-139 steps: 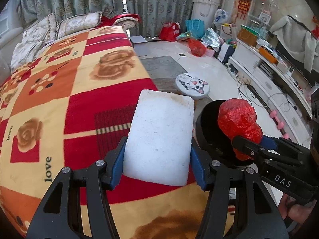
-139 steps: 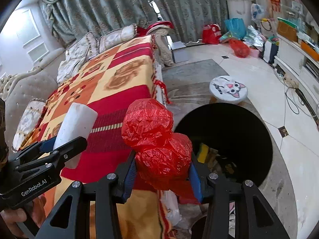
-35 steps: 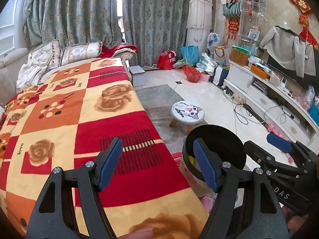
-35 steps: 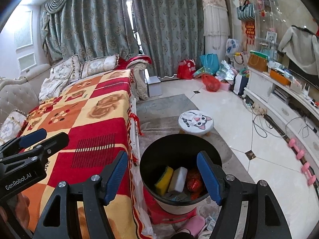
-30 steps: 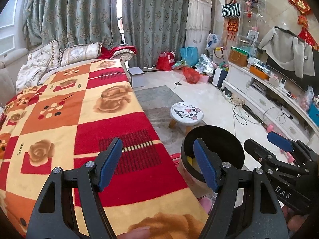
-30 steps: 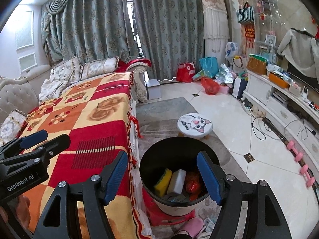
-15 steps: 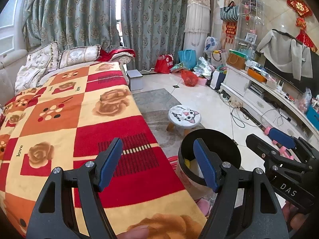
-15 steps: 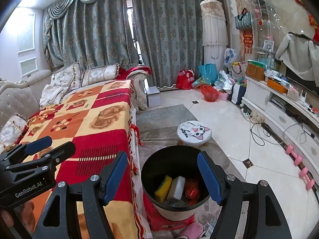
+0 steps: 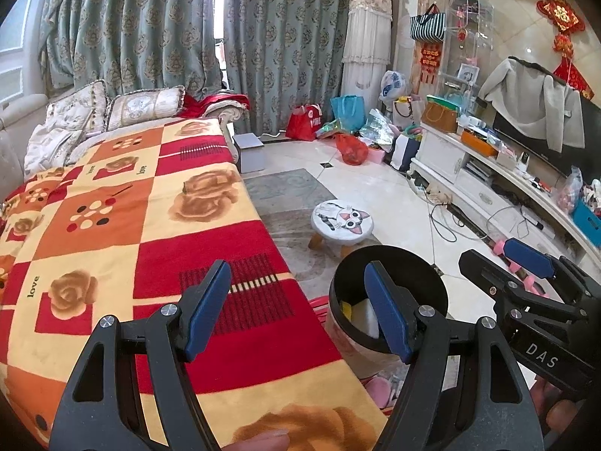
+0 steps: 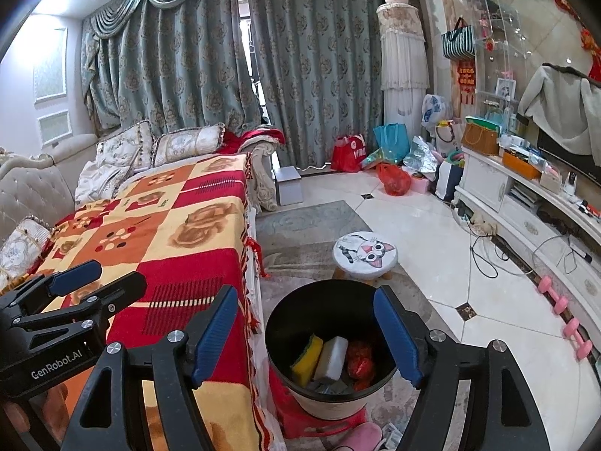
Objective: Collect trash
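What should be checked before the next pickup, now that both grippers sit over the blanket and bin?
1. Left gripper empty, jaws apart: ok.
2. Right gripper empty, jaws apart: ok.
3. White foam block, red plastic wad and yellow sponge inside the black bin: ok.
4. Bin upright, room left: ok.
5. Trash left on the blanket: none seen; near edge hidden, cannot tell.
6. Next piece of trash identified: cannot tell.

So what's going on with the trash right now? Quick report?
Left gripper and right gripper open, empty. Sponge, white block, red wad in the bin. Nothing in the way.
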`<state>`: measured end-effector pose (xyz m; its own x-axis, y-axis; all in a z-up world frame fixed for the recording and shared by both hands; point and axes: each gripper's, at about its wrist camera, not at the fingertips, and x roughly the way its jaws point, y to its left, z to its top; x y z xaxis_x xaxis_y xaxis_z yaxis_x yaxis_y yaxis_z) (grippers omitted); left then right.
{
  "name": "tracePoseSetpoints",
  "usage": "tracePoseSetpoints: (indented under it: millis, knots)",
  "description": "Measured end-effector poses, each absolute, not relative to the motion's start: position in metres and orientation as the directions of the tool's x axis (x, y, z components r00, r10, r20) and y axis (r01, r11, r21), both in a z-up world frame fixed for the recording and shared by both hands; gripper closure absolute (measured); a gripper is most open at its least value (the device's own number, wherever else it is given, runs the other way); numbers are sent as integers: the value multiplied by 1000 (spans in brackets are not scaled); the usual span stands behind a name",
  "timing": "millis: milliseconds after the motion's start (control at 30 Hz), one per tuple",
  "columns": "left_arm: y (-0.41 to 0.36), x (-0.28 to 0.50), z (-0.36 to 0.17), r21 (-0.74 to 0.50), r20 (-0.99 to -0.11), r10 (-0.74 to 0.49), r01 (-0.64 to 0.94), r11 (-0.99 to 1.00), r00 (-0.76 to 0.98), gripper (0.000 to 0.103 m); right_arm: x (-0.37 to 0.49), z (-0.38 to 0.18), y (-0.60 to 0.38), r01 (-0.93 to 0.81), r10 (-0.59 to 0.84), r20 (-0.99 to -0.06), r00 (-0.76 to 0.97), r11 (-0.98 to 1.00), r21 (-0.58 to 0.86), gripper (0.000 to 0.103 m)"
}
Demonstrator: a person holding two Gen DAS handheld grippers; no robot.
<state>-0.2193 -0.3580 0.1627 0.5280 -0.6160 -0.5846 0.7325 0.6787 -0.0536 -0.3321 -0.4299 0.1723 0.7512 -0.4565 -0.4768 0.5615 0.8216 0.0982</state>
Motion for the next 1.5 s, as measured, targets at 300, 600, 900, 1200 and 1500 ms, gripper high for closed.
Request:
tracePoseSetpoints:
  millis: [300,600,900,1200,1500]
  knots:
    - [-360,-220,163,-59,-588,-618,734,677,523,30,-332,172,-431,565,-457,-481,748,819,100,30]
    - [-364,-223,163,-65,-591,-618,733,677,519,30,-332,171,-432,566,-457,-484,747,818,102,29]
    - [-362,-221,163,-64,-592,-617,733,677,519,30,-332,171,-432,568,-458,-485,745,817,100,28]
    - [-362,-221,162,-65,-591,-616,731,679,520,30,-332,172,-433,567,-457,-485,746,817,101,28]
    - [-362,-221,162,-67,-592,-617,731,679,519,30,-333,168,-434,573,-460,-488,741,813,103,28]
